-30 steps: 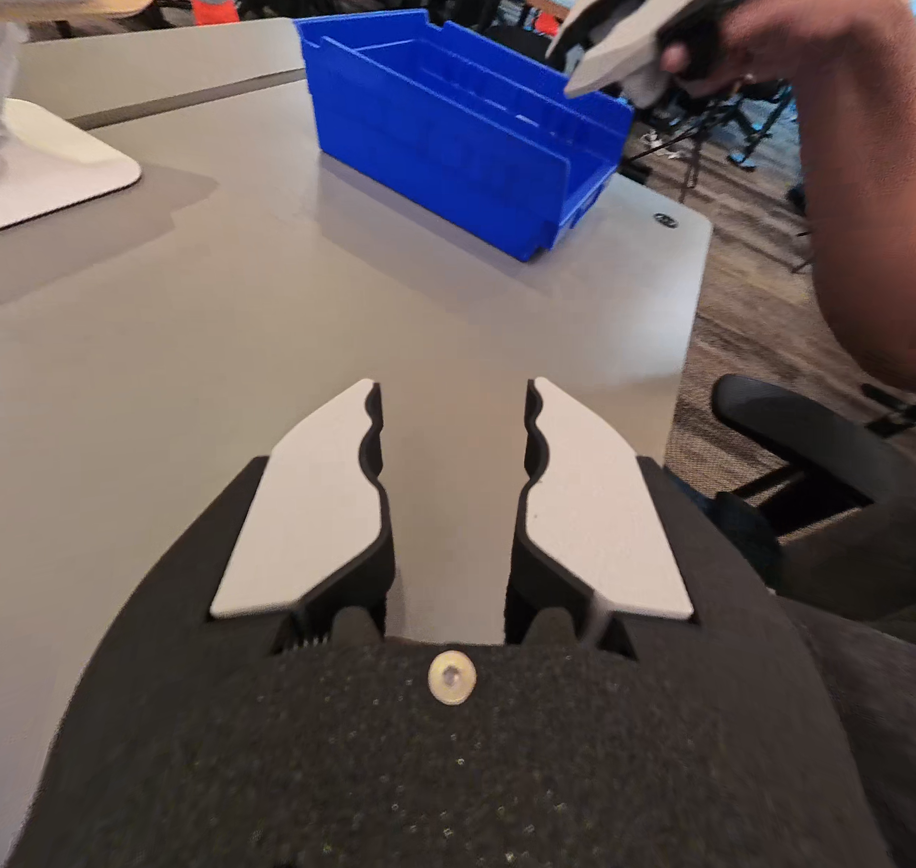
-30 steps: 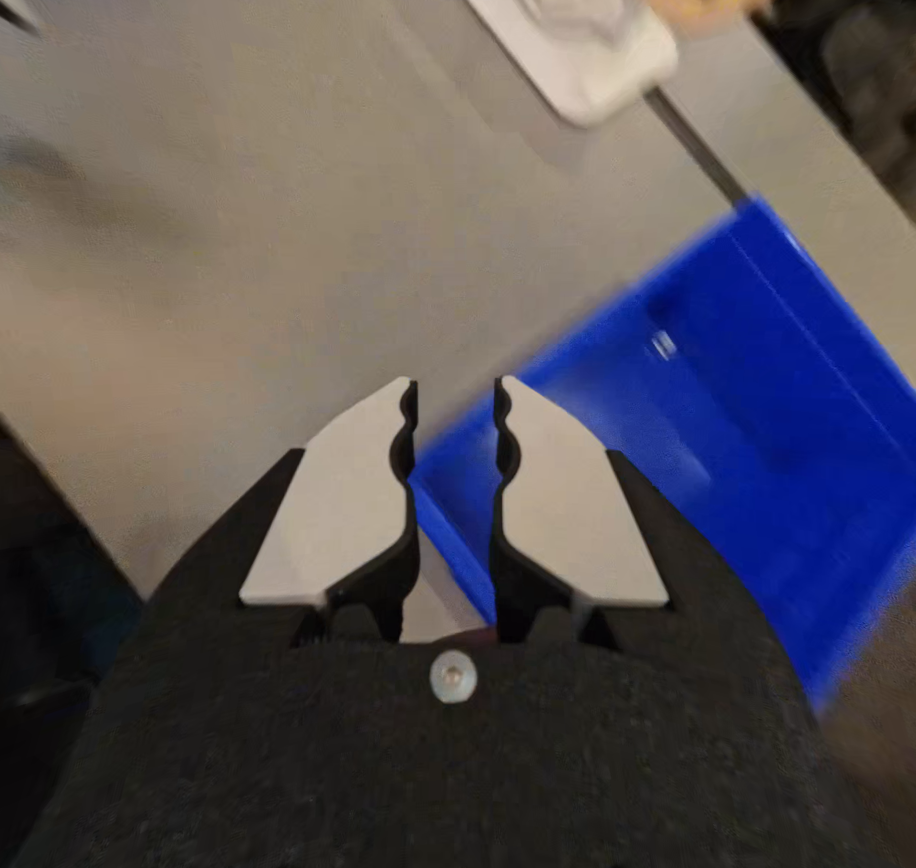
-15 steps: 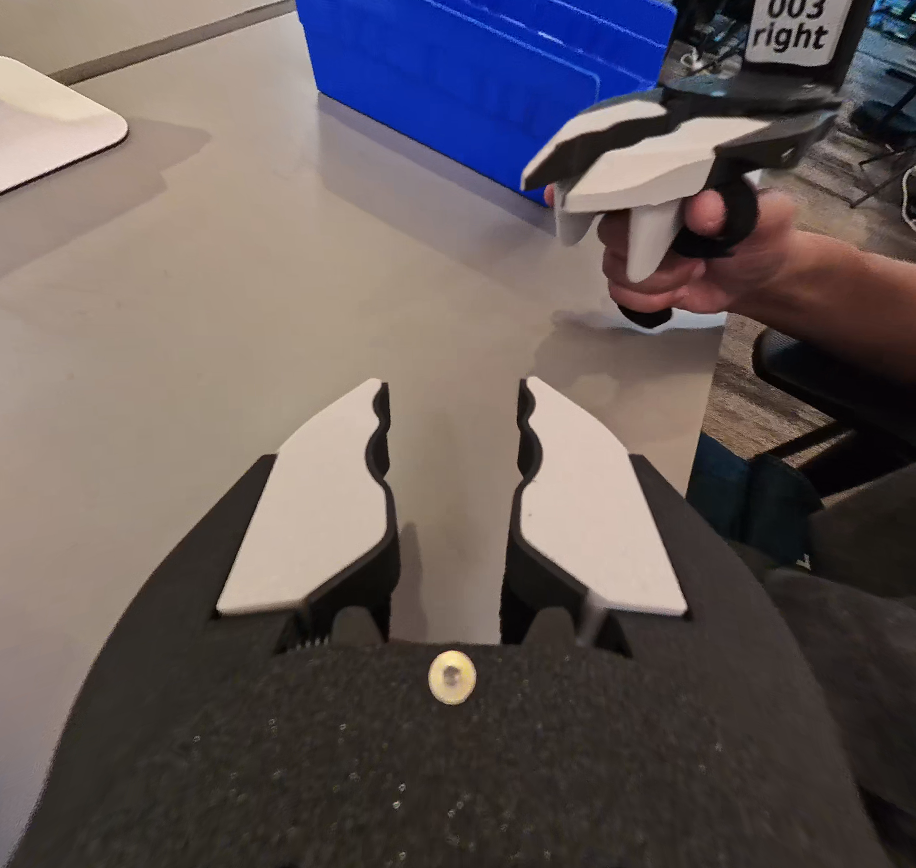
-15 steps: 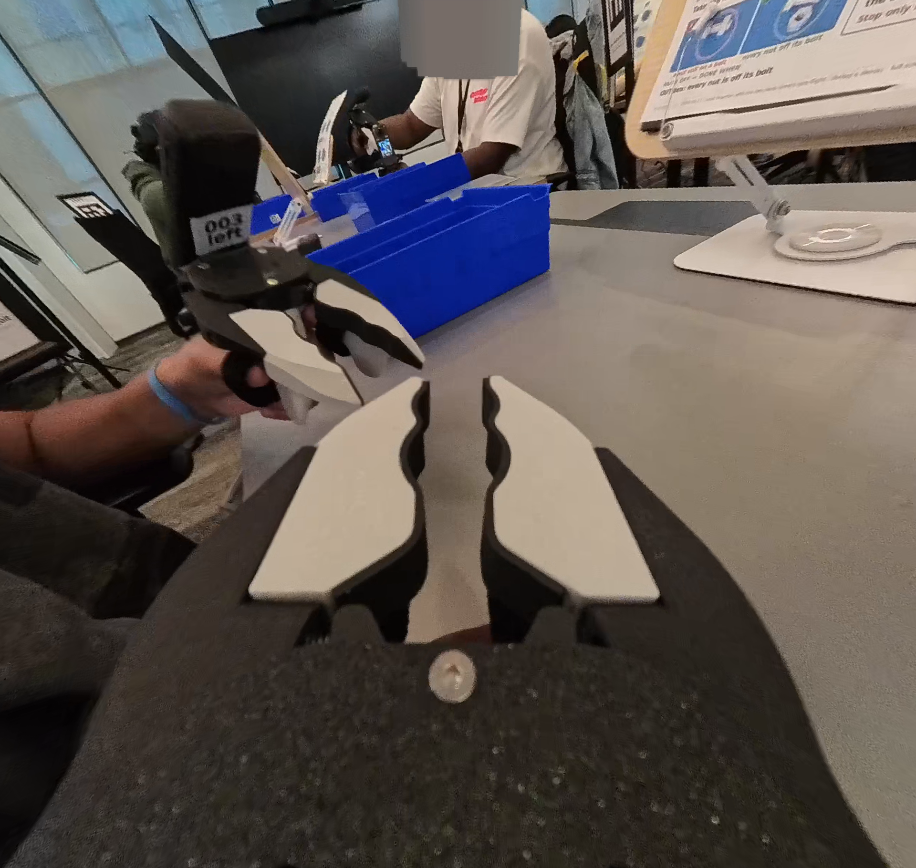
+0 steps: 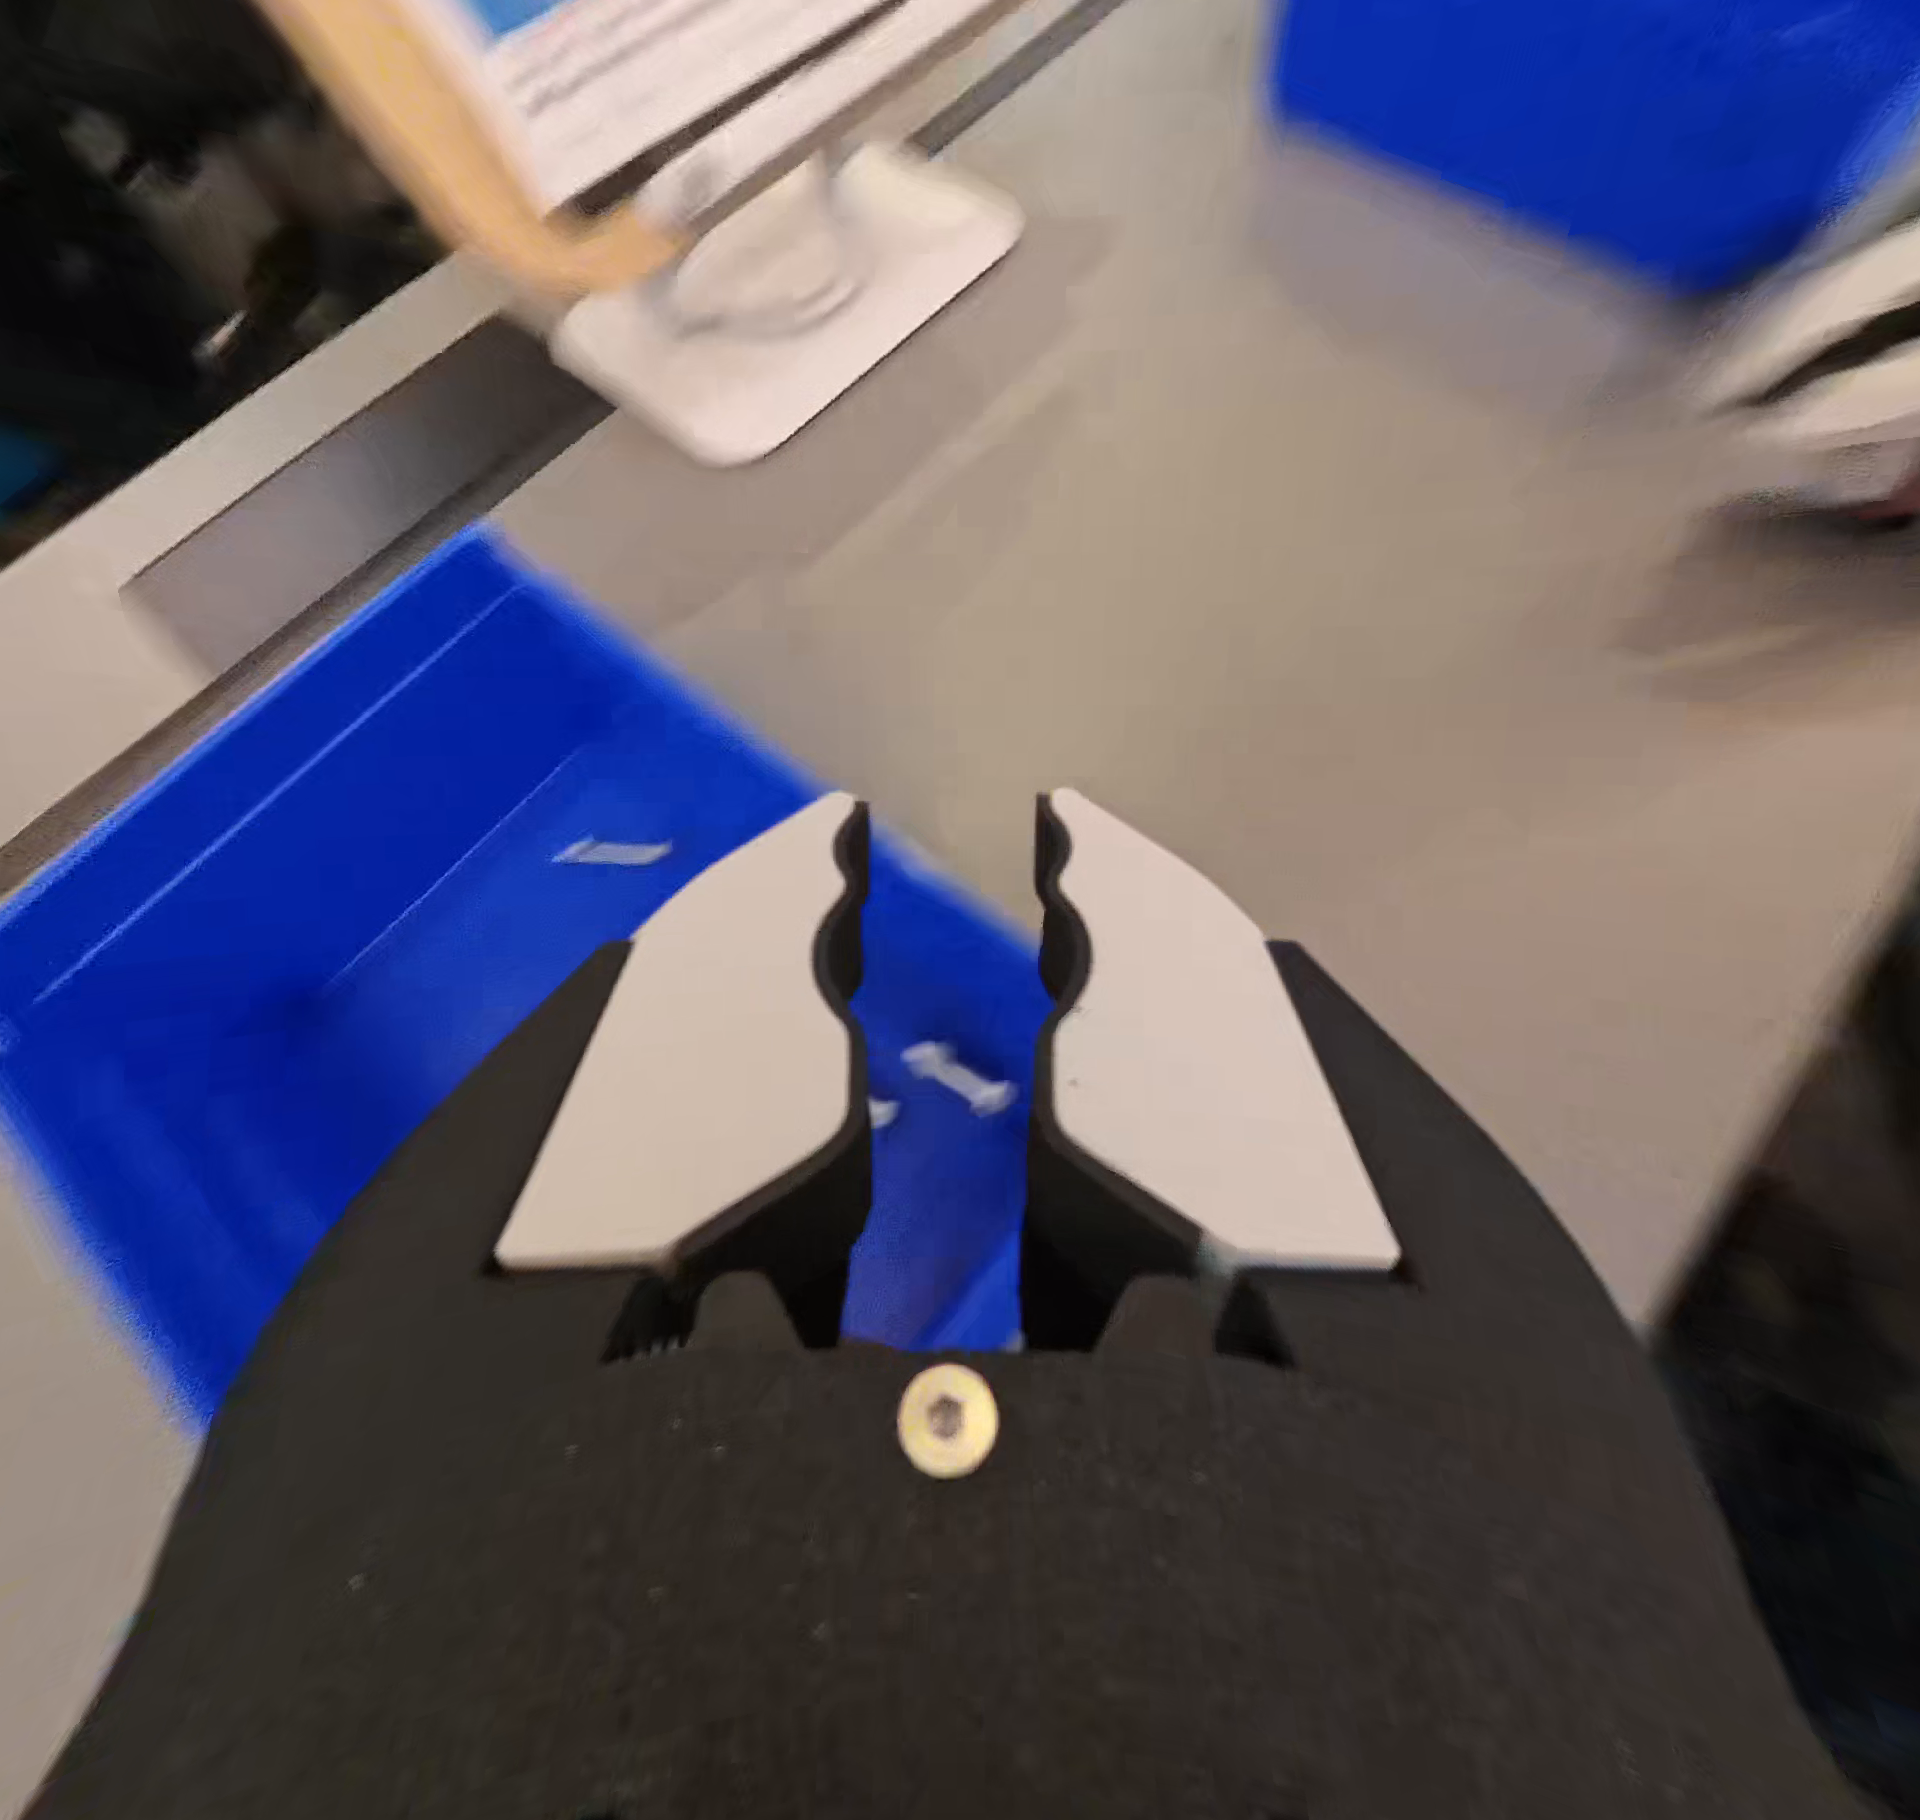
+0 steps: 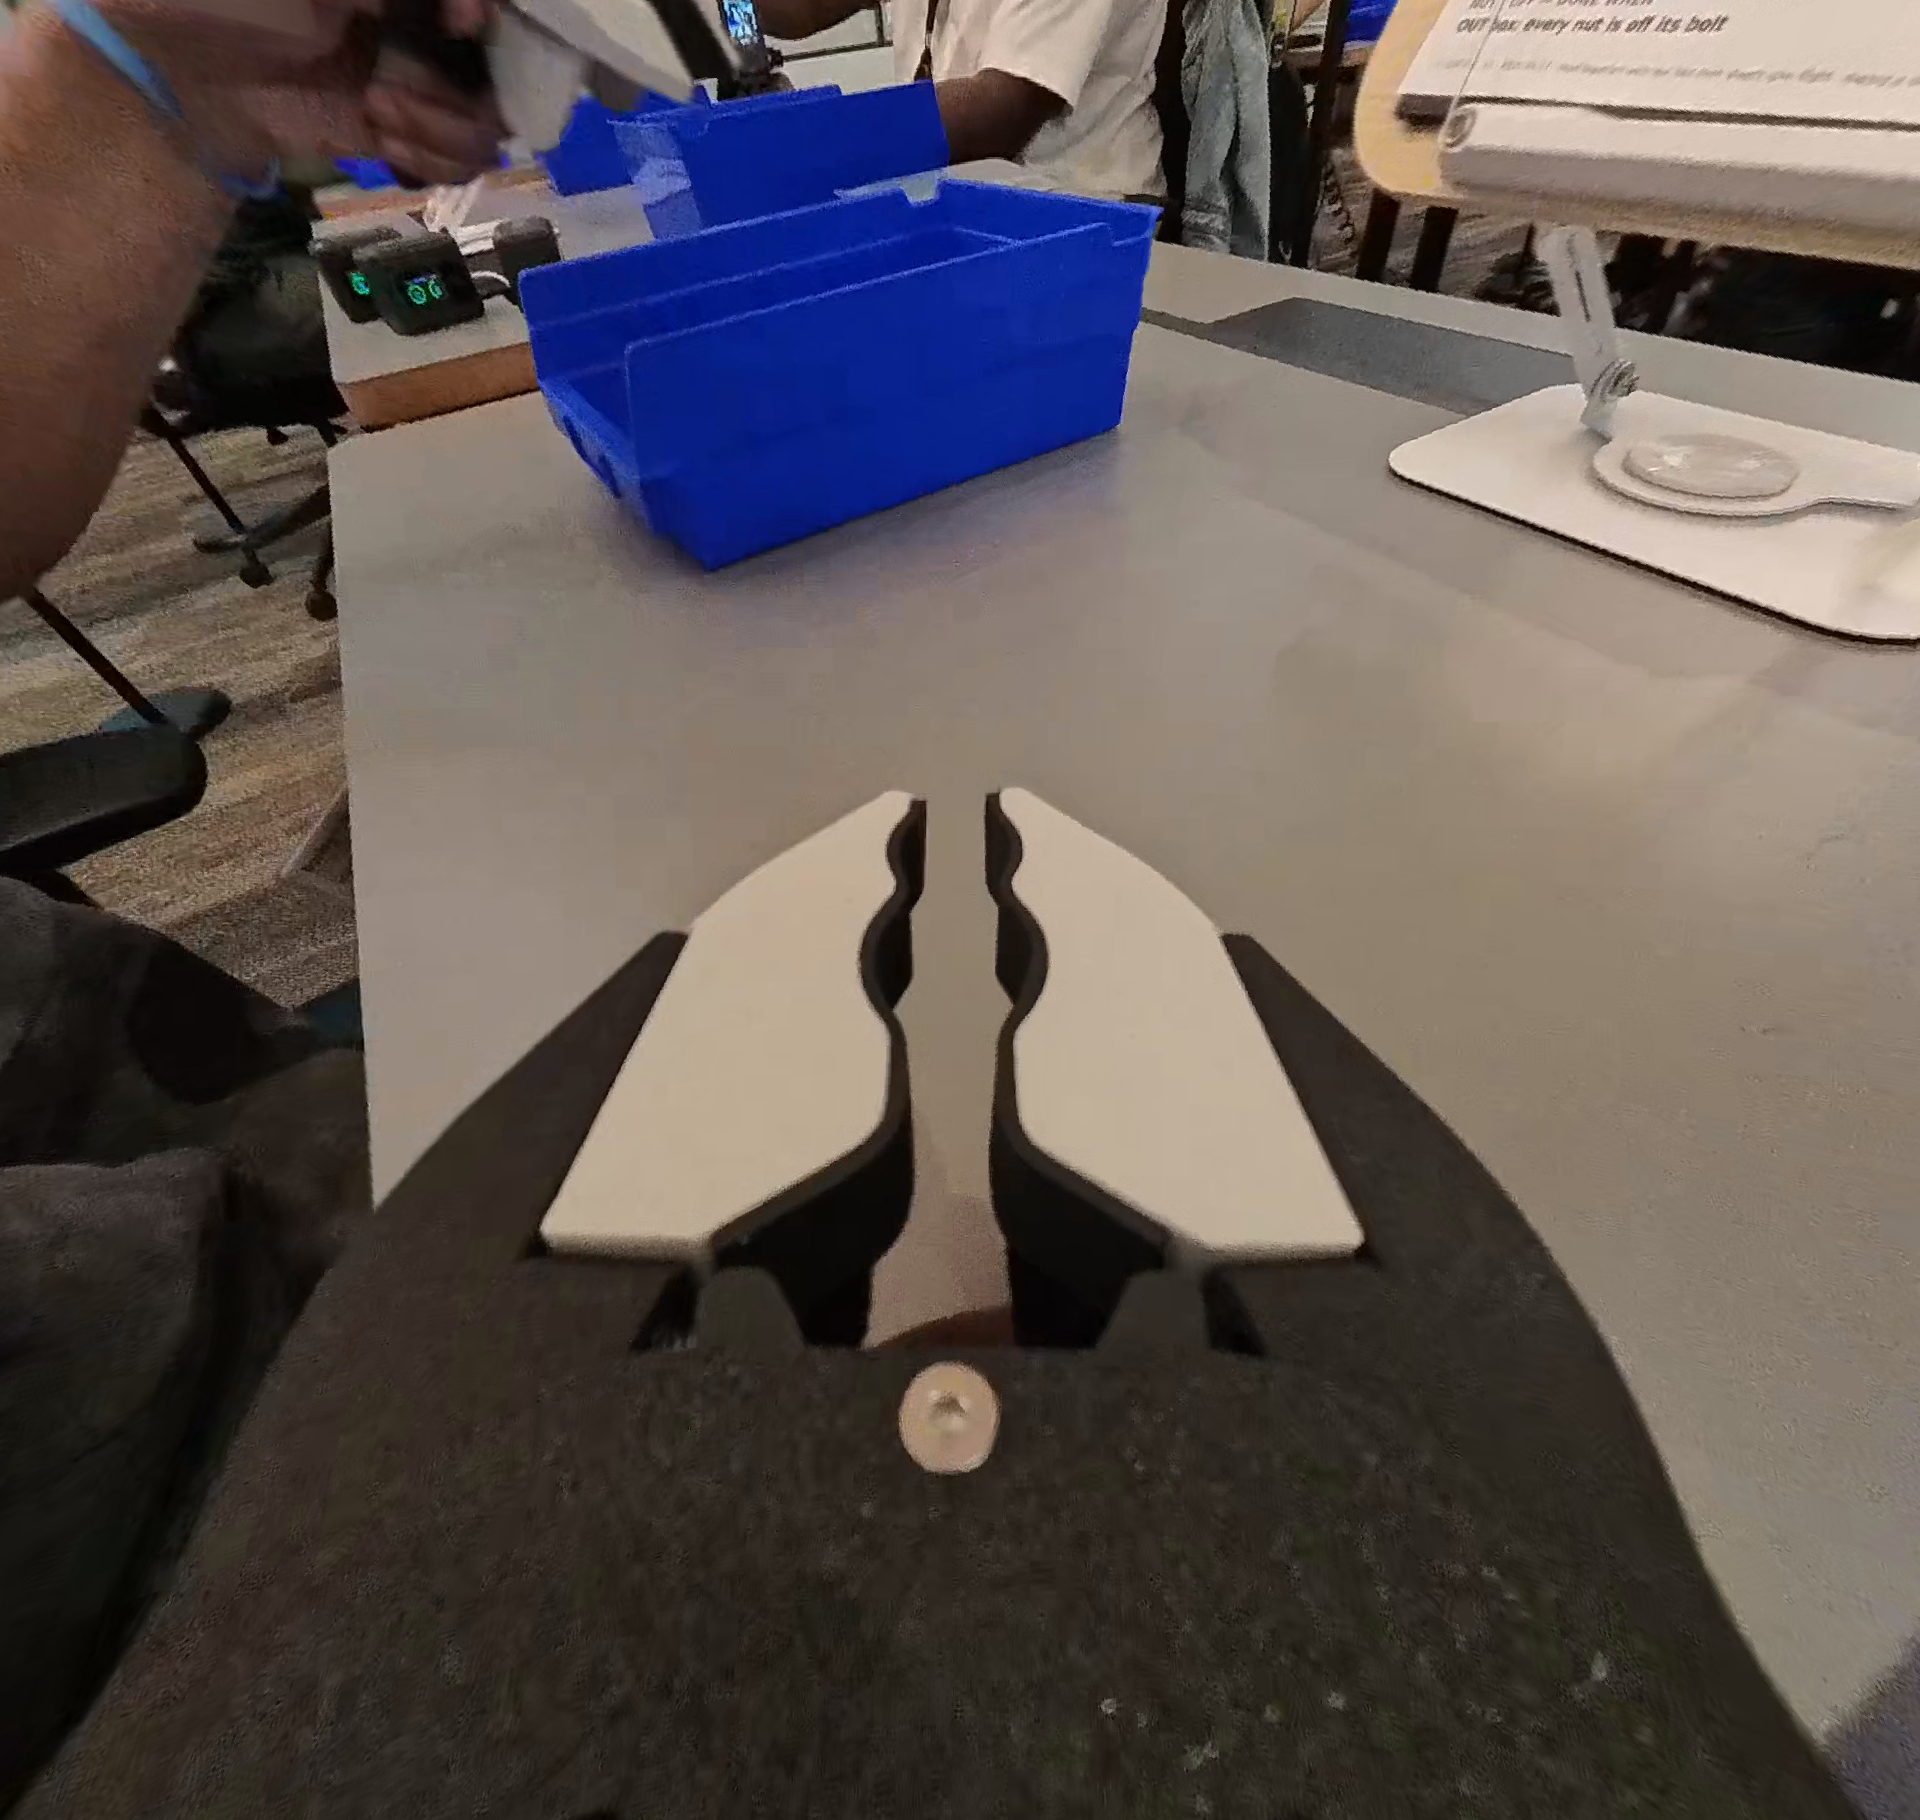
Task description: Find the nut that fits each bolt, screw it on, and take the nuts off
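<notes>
Over the bin (image 5: 312,991) at the desk's (image 6: 1351,783) left edge | my left gripper (image 5: 945,814) gapes empty above blurred bolts (image 5: 958,1079) | right gripper (image 6: 954,804) slightly parted, empty, over bare desk | nothing picked or threaded yet; whole task remains, I judge.

I saw a small silvery bolt (image 5: 958,1078) lying flat on the floor of the near blue bin (image 5: 312,939), another pale piece (image 5: 613,852) farther back, both motion-blurred.
</notes>
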Available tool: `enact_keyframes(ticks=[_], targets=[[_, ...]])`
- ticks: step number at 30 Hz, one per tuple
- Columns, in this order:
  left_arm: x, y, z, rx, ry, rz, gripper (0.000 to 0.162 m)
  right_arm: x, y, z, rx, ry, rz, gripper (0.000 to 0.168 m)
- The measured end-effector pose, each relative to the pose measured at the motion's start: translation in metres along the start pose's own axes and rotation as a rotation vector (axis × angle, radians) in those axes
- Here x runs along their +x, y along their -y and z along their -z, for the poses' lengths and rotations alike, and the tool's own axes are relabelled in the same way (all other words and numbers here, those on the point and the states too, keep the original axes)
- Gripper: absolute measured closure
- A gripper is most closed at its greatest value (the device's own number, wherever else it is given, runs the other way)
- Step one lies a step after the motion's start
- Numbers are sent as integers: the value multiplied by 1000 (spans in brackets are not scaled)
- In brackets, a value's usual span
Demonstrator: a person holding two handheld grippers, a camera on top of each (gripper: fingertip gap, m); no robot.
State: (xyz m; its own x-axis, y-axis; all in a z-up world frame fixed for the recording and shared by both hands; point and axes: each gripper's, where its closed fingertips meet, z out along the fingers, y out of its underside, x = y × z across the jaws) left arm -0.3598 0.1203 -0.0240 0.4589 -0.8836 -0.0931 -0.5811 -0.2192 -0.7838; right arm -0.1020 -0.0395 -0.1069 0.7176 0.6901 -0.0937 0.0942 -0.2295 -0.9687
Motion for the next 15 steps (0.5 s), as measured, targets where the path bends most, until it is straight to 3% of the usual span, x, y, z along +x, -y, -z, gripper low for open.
enact_keyframes(ticks=[3, 6, 15], targets=[[-66, -40, -41, -196, 123, 1, 115, -6, -1, -4, -10, 16, 3, 158], [-93, -73, -84, -331, 88, -35, 96, -10, -2, -7, -26, 15, 19, 158], [-128, -101, -147, -460, 19, -13, 92, -14, -12, -14, -69, 12, 51, 160]])
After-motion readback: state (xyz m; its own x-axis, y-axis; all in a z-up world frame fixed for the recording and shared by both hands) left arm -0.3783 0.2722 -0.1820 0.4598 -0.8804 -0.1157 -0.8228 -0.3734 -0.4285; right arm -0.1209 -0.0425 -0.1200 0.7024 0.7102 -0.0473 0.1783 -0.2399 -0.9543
